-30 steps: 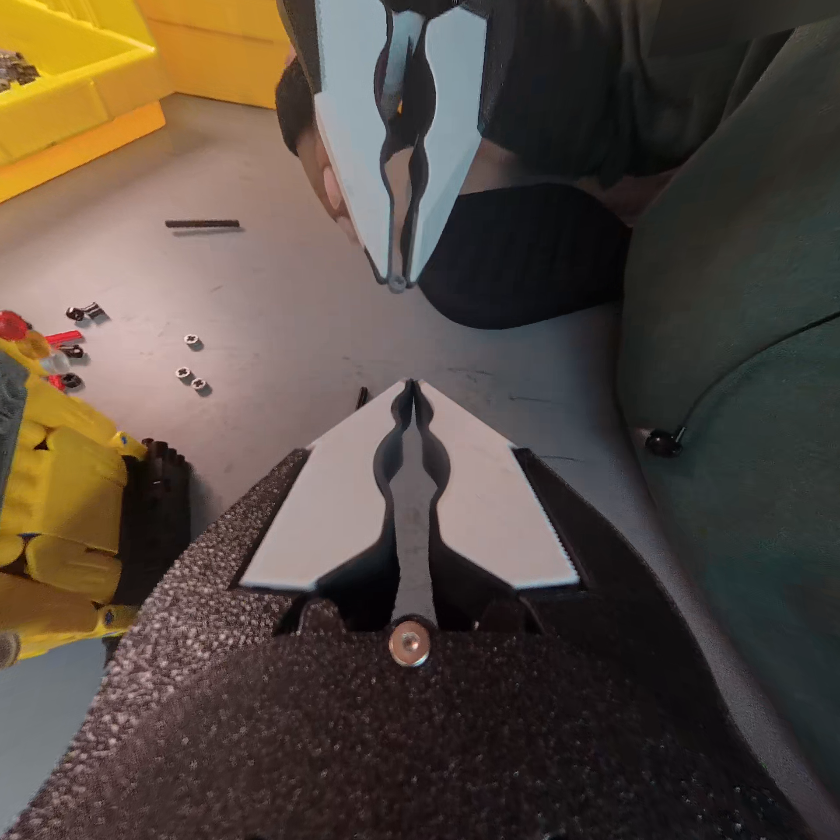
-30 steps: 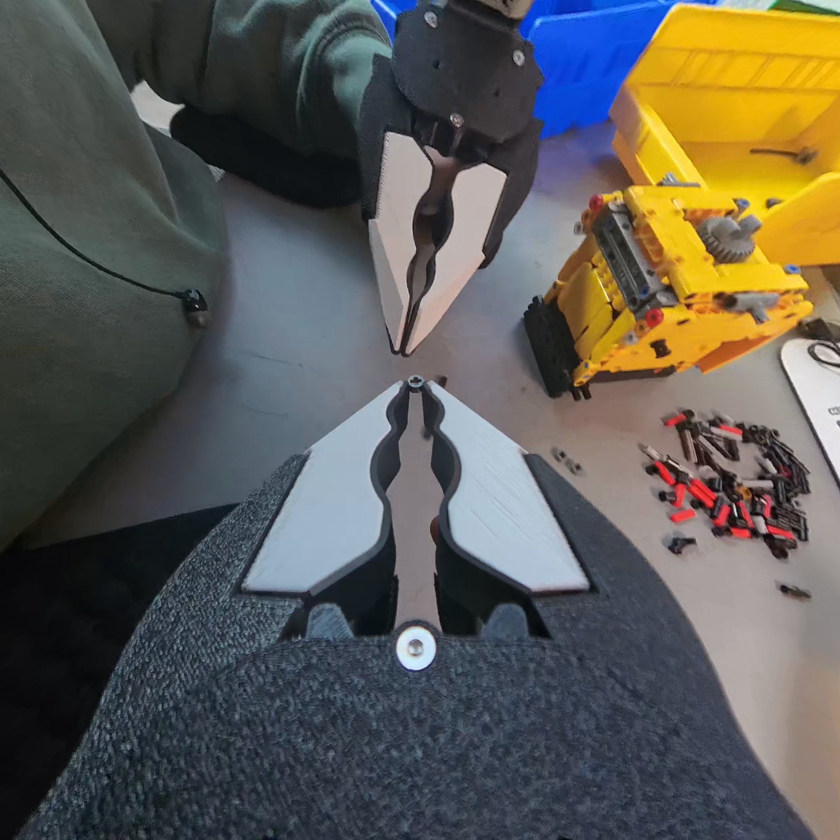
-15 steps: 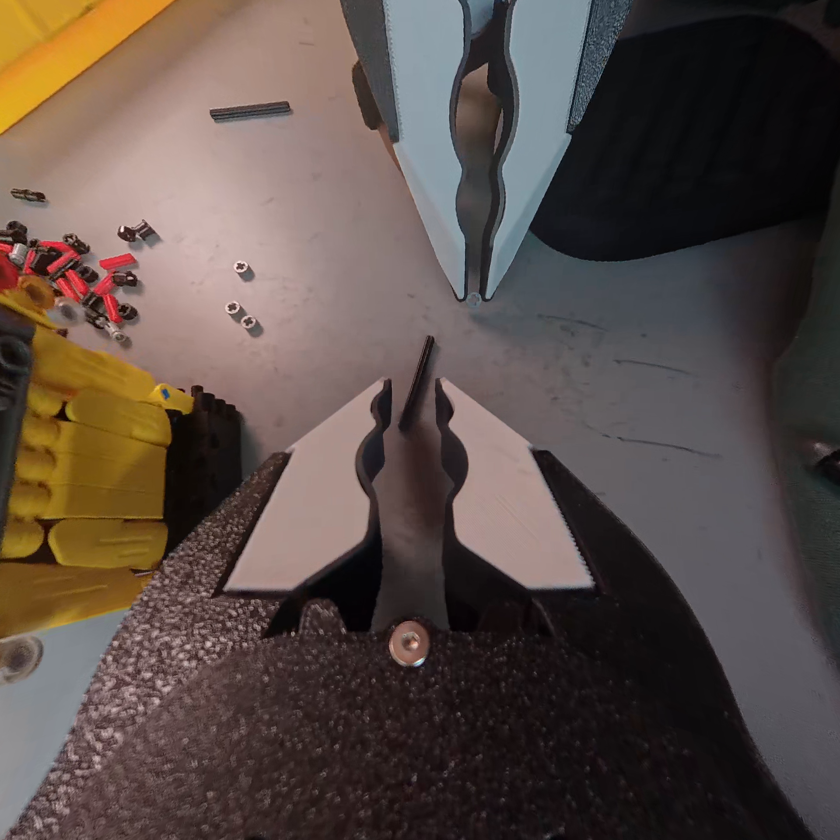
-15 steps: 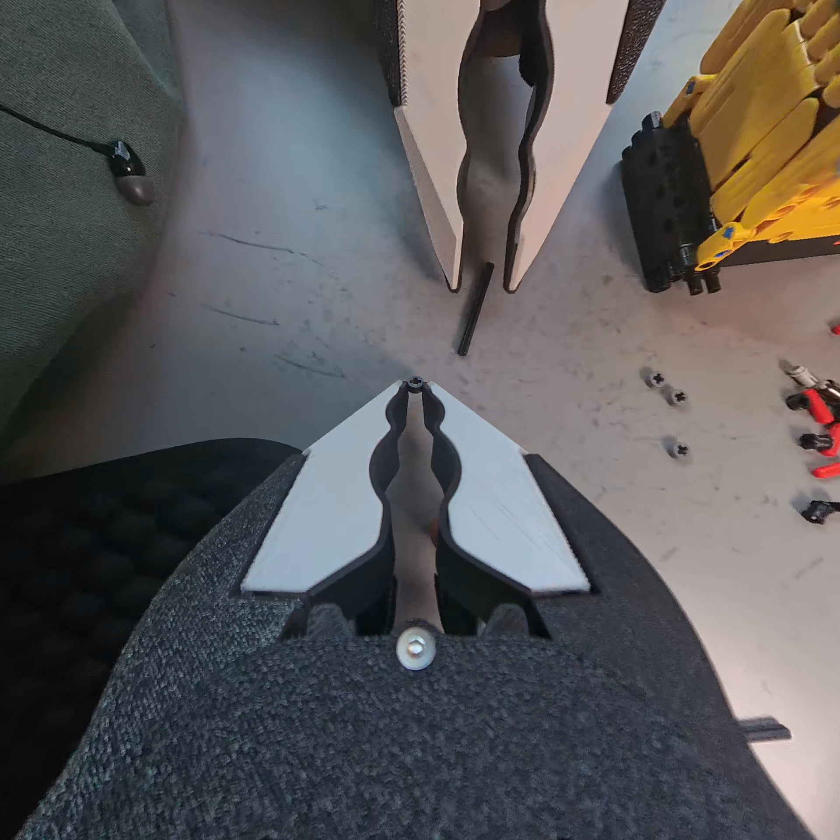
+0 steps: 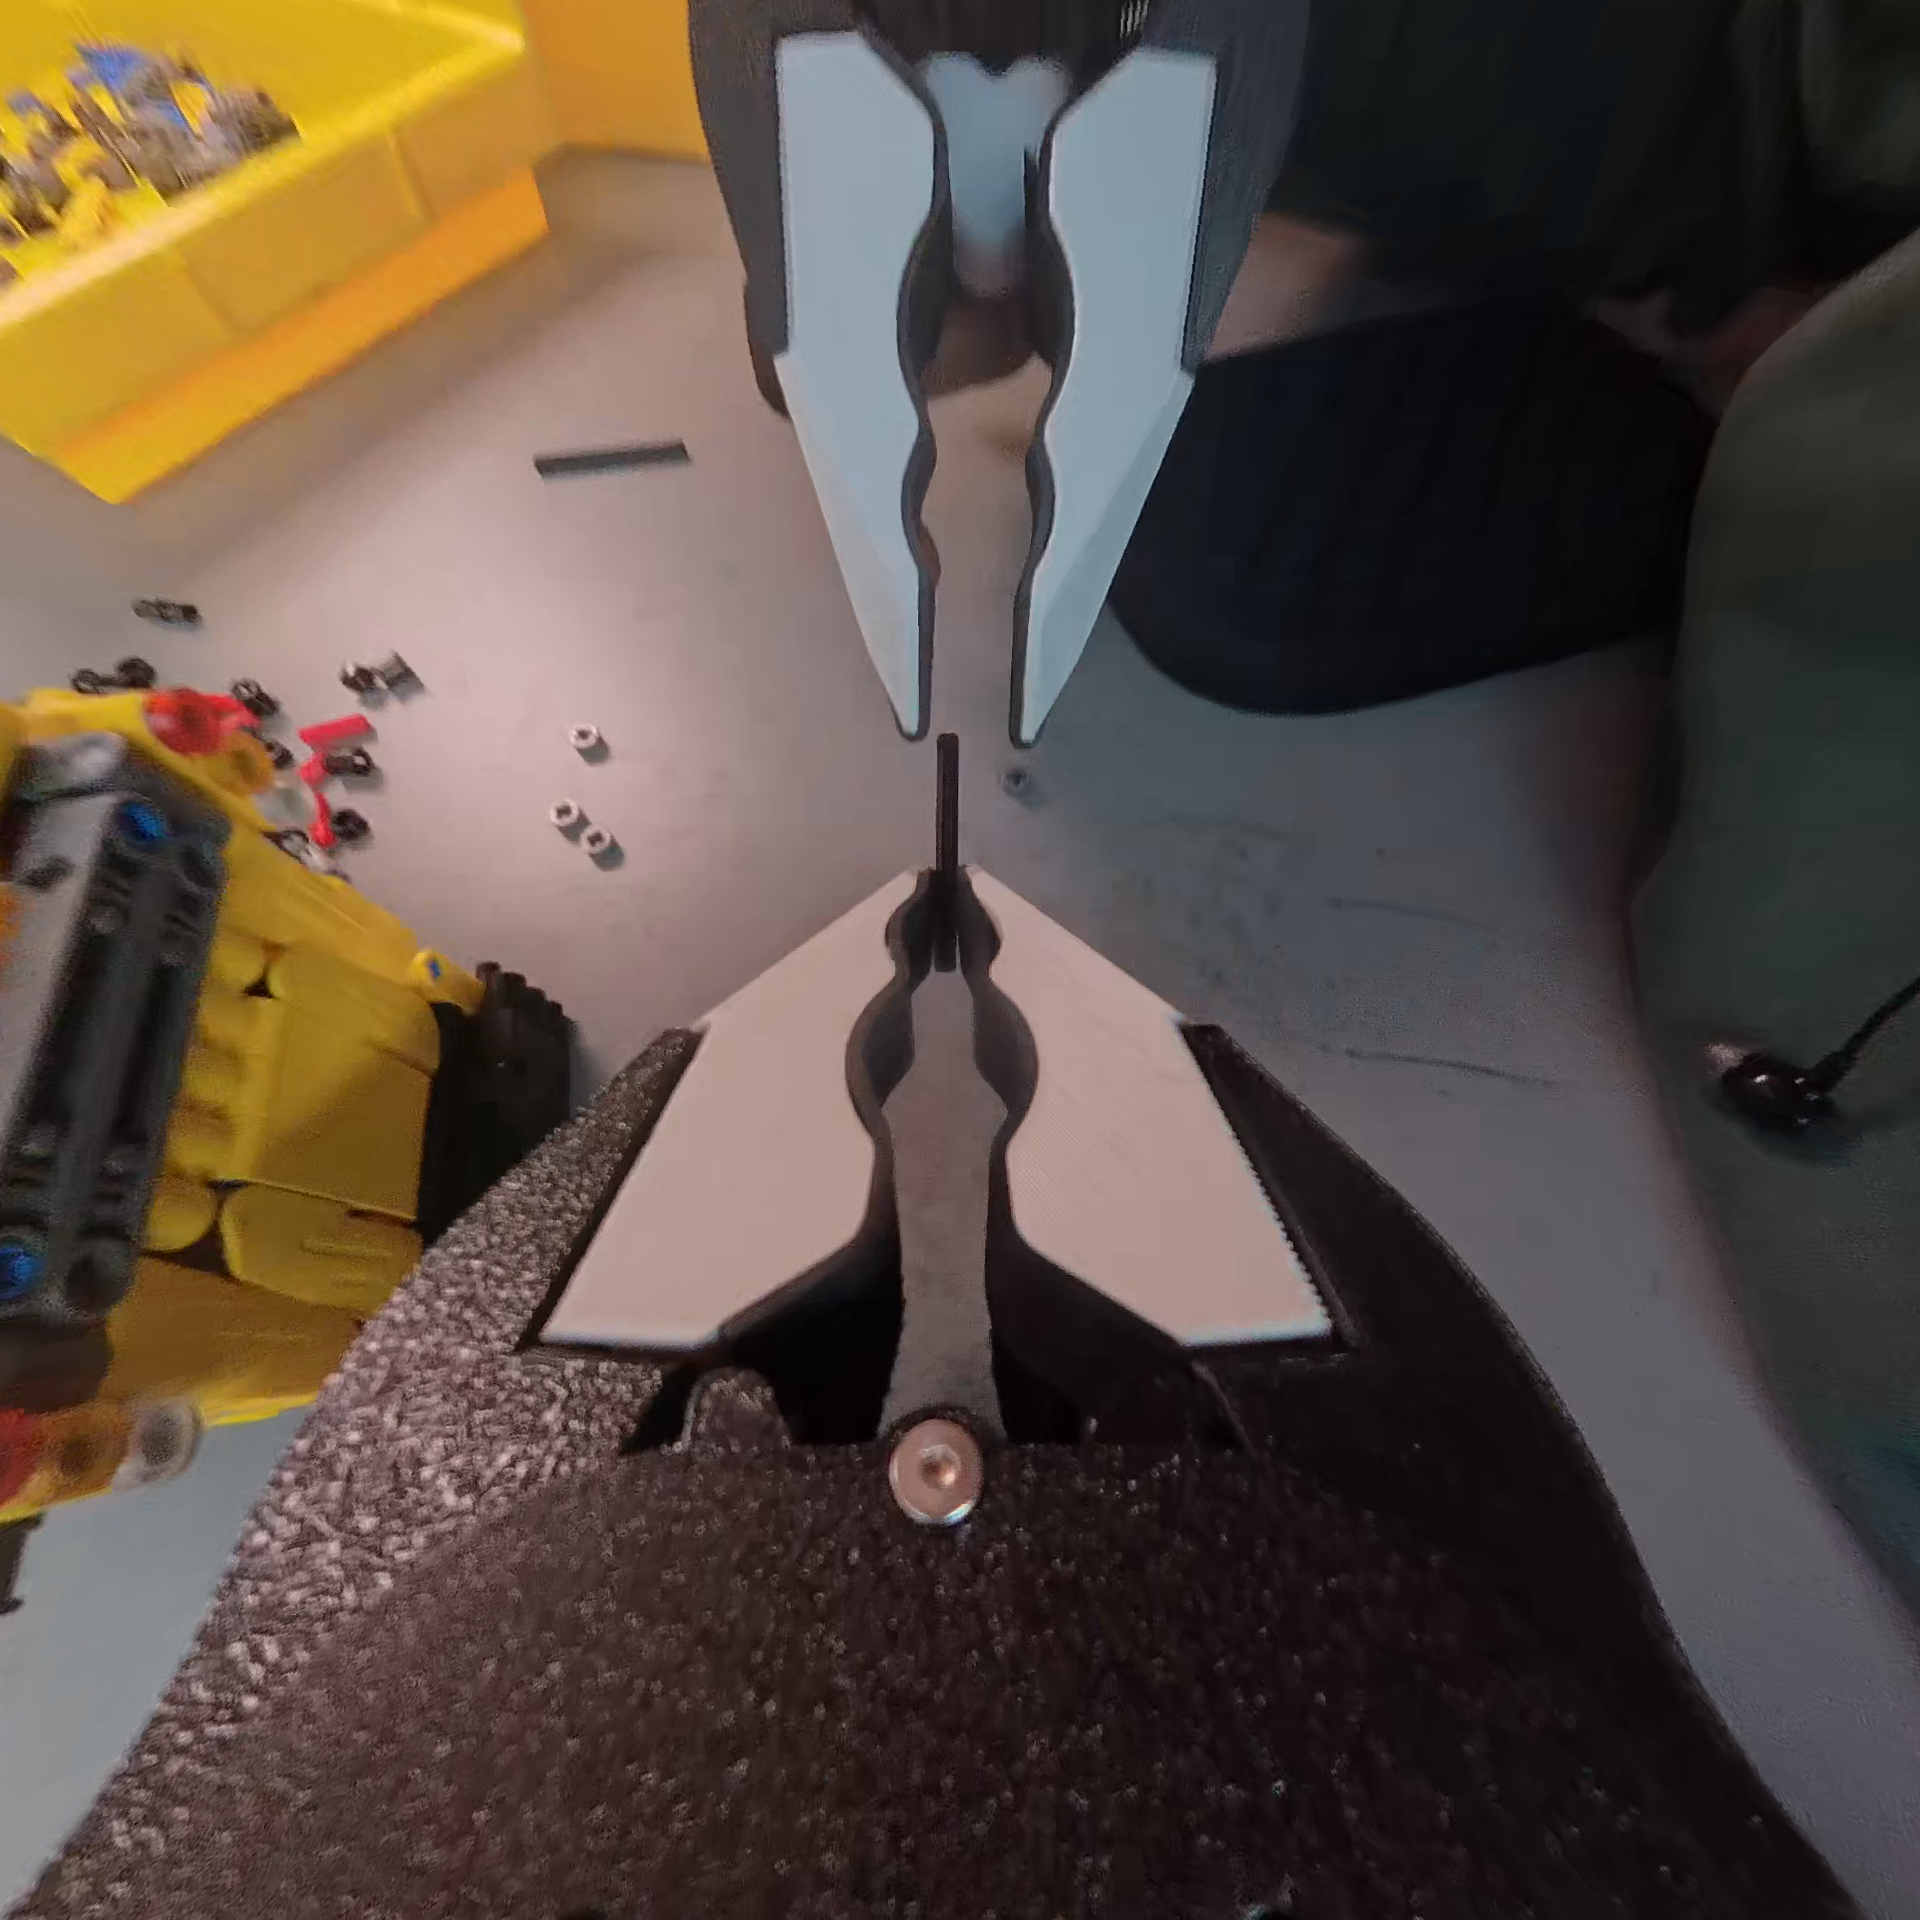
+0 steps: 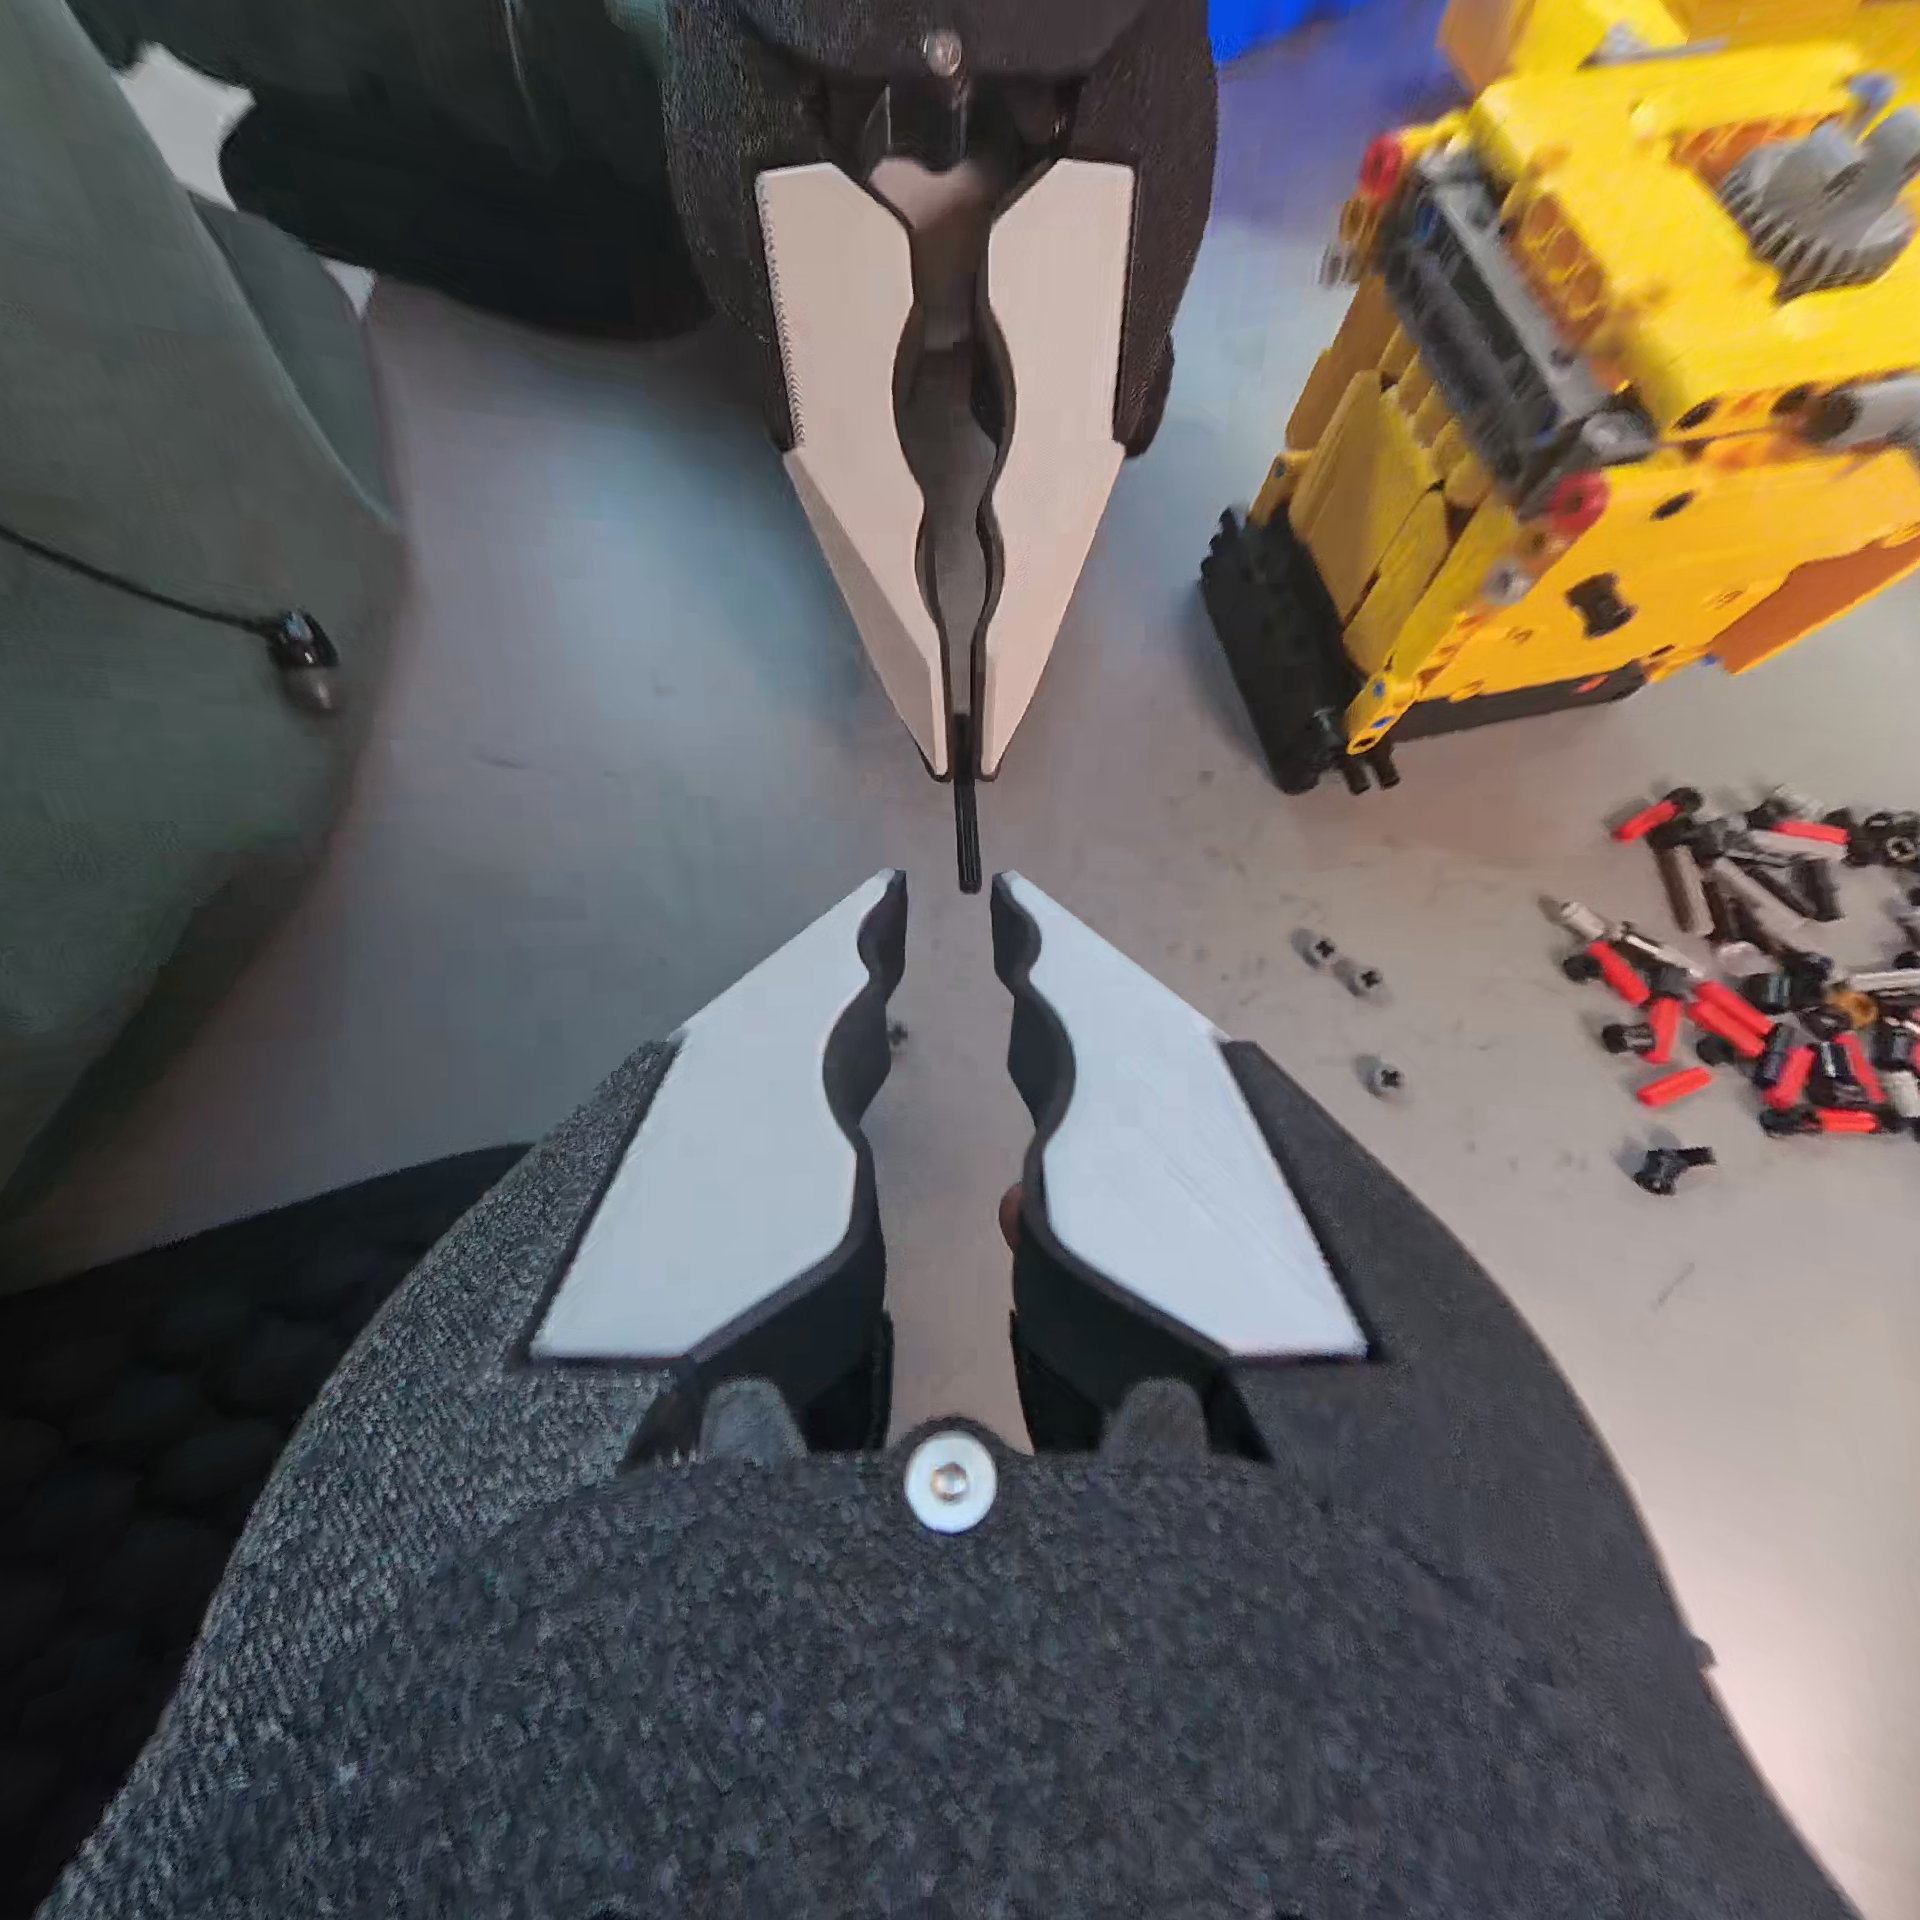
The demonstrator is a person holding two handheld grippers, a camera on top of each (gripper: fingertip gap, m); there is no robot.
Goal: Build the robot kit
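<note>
My left gripper (image 5: 943, 878) is shut on a thin black axle (image 5: 945, 800) and holds it above the grey table, with the axle sticking out past its tips. My right gripper (image 5: 968, 736) faces it tip to tip, open and empty, and the free end of the axle reaches just into its gap. In the right wrist view the right gripper (image 6: 945, 883) is open, with the axle (image 6: 966, 831) pointing into it from the left gripper (image 6: 966, 774). A small grey bush (image 5: 1020, 779) lies on the table under the right gripper's tips.
A yellow brick-built vehicle (image 6: 1558, 416) stands to one side, next to a pile of red and black pins (image 6: 1766, 987) and three small grey bushes (image 5: 582, 810). Another black axle (image 5: 611, 457) lies near a yellow bin (image 5: 208, 208). A green sleeve (image 6: 156, 520) borders the other side. Left and right tips are no more than a few centimetres apart.
My left gripper opened around the axle lying on the table, then shut on it and lifted it. My right gripper, earlier shut on the small grey bush, has opened and the bush is on the table.
</note>
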